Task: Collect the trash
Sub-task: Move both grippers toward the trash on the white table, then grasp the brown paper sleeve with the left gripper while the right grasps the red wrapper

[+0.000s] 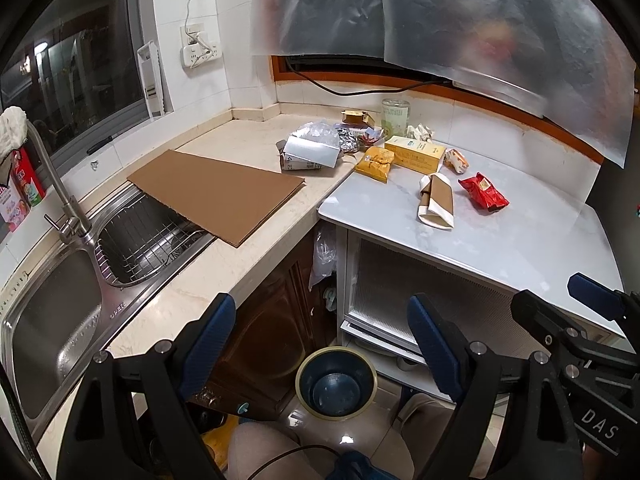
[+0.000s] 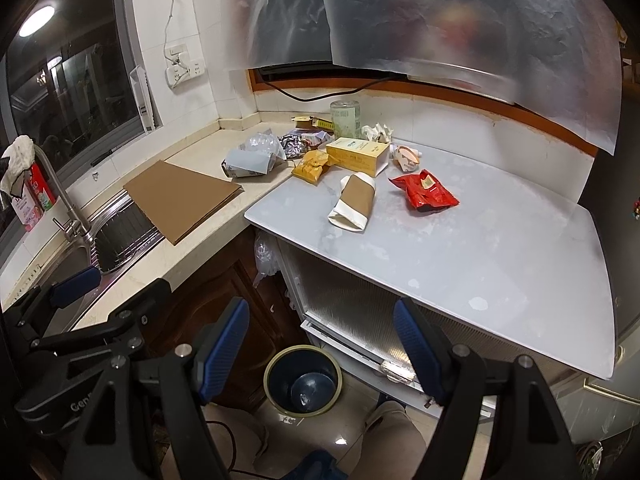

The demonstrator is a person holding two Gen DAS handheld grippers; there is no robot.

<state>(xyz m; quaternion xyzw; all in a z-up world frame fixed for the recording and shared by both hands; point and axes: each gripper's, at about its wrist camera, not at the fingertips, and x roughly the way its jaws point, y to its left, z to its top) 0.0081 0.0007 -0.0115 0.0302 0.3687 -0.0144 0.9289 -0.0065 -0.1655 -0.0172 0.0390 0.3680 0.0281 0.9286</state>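
Trash lies on the white counter (image 1: 500, 240) (image 2: 480, 248): a red snack wrapper (image 1: 483, 192) (image 2: 425, 191), a crushed paper cup with a brown sleeve (image 1: 437, 200) (image 2: 354, 201), a yellow box (image 1: 415, 153) (image 2: 357, 155), an orange packet (image 1: 375, 163) (image 2: 313, 168), crumpled paper (image 1: 420, 131) (image 2: 377, 131), foil (image 1: 349, 141) (image 2: 291, 145) and a grey carton (image 1: 310, 154) (image 2: 249, 163). A blue bin (image 1: 336, 385) (image 2: 303, 380) stands empty on the floor below. My left gripper (image 1: 322, 344) and right gripper (image 2: 320, 344) are both open and empty, held above the bin, well short of the trash.
A flat cardboard sheet (image 1: 218, 192) (image 2: 182, 196) lies over the beige counter and sink edge. A steel sink (image 1: 60, 320) with a faucet (image 1: 60, 192) is at left. A jar (image 1: 395, 114) stands by the wall. A wooden cabinet door (image 1: 272, 328) is beside the bin.
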